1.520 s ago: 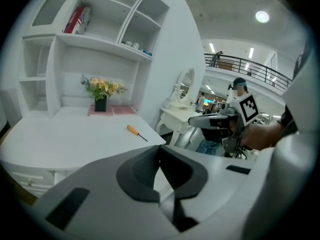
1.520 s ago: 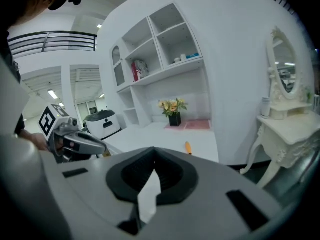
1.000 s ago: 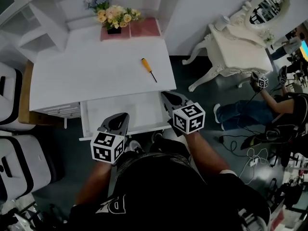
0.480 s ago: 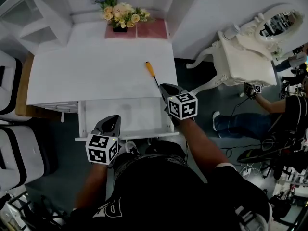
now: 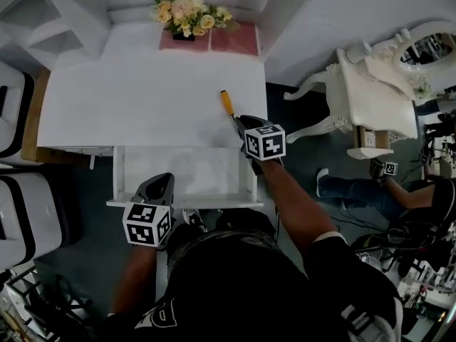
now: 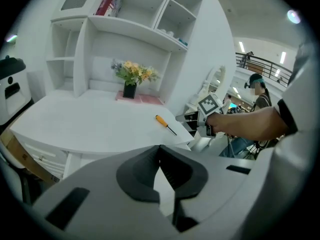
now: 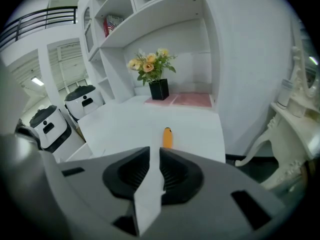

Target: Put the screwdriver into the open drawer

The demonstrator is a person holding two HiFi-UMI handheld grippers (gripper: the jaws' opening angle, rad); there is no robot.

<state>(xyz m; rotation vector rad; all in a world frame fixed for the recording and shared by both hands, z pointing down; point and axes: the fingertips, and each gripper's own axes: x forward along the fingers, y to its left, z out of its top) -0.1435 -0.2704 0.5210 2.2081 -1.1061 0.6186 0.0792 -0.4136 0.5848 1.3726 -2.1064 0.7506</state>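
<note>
The screwdriver, with an orange handle and a dark shaft, lies on the white desk top near its right front corner. It also shows in the left gripper view. Below the desk edge the drawer stands pulled out, white inside. My right gripper hovers just behind the screwdriver's tip, by the drawer's right rear corner. Its jaws have just been opening and nothing is between them; the orange handle lies straight ahead. My left gripper is at the drawer's front edge, shut and holding nothing.
A vase of flowers on a pink mat stands at the back of the desk, under shelves. White chairs stand to the left, an ornate white dressing table to the right. Another person sits on the floor at the right.
My right gripper has moved forward from the drawer's right front corner to the screwdriver's tip. The left gripper has stayed at the drawer's front edge.
</note>
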